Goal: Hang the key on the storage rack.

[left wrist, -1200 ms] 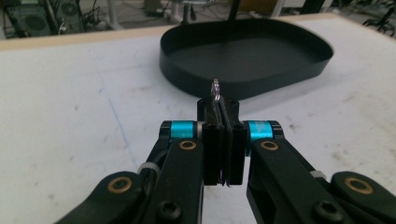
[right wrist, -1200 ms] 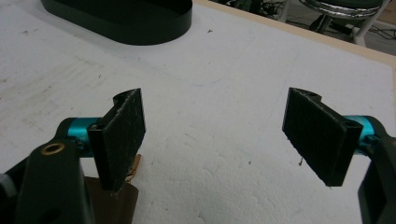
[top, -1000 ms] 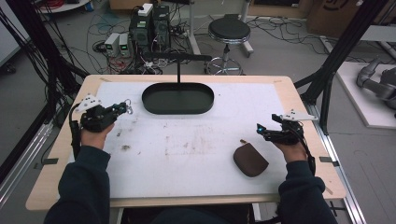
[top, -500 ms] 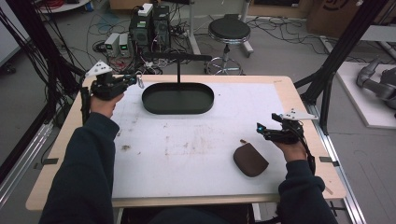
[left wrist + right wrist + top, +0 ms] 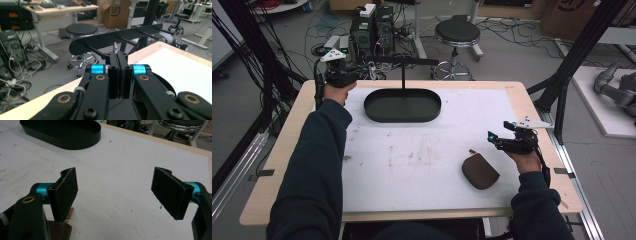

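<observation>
Silvery metal glints at the tip of the left gripper (image 5: 119, 56): its jaws are pressed together on a small thin ring (image 5: 115, 47), likely a key ring, which stands on edge and pokes up just above the pads in the left gripper view, too small to tell more. In that view the ring sits close in front of a black rack (image 5: 117, 40), a flat bar with rounded ends that carries several short black pegs pointing toward the camera; whether the ring touches a peg cannot be told. In the high view the left gripper (image 5: 343, 75) is held at the far left corner of the surface (image 5: 532, 107), near the left end of the rack (image 5: 404, 61), whose thin post rises from behind a black oval tray (image 5: 402, 105). The tray is shallow, with a low upright wall, and rests on the far part of the white mat (image 5: 422, 150) that covers the pale wooden surface. Farther right, on the near part of the mat, lies a dark brown leather pouch (image 5: 480, 171), rounded and flat, with a small tab at its far end. Just beside it to the right, the right gripper (image 5: 499, 141) hovers low, its jaws spread wide with nothing between the ribbed black pads (image 5: 67, 186); the pouch's edge (image 5: 58, 230) shows below the left pad.
</observation>
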Demonstrator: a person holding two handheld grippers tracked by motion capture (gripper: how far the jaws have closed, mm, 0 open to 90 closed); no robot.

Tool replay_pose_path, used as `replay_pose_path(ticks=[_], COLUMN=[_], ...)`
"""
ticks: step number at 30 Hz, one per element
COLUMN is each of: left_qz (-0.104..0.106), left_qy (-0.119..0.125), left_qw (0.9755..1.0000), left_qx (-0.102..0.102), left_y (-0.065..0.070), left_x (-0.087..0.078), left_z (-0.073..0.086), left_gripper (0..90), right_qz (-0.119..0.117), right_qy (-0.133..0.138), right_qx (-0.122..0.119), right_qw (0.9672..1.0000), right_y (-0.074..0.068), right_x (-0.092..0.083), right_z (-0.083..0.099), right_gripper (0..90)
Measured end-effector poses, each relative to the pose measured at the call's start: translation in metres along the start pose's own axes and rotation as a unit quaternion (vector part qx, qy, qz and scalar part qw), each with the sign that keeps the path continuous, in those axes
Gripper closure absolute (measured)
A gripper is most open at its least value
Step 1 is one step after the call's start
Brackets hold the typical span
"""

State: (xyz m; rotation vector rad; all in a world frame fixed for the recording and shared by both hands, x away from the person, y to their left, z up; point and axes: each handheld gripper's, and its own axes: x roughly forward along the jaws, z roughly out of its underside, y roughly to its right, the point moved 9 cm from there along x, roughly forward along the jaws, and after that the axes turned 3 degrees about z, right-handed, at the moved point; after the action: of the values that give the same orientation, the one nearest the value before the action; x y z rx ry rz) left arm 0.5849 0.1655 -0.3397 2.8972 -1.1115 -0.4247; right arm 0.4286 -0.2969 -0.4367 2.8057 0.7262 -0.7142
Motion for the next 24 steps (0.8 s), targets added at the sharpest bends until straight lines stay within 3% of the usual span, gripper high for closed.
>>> replay_pose_path(ticks=[6,16,24], left_qz=[-0.007,-0.025,-0.064], left_qy=[-0.012,-0.025,-0.036], left_qw=[0.9999,0.9993,0.9972], left_qx=[-0.004,-0.01,-0.012], left_y=[-0.004,-0.014,-0.022], left_x=[0.011,0.016,0.024], left_z=[0.002,0.008,0.012], left_gripper=[88.0,87.9,87.2], right_qz=[-0.002,-0.005,-0.009], right_qy=[-0.001,0.0,-0.002], right_qx=[0.0,-0.001,-0.005], right_qw=[1.0,1.0,1.0], right_y=[0.0,0.0,-0.002], right_x=[0.0,-0.003,-0.002], right_z=[0.0,0.002,0.002], right_gripper=[21.5,21.5,21.6])
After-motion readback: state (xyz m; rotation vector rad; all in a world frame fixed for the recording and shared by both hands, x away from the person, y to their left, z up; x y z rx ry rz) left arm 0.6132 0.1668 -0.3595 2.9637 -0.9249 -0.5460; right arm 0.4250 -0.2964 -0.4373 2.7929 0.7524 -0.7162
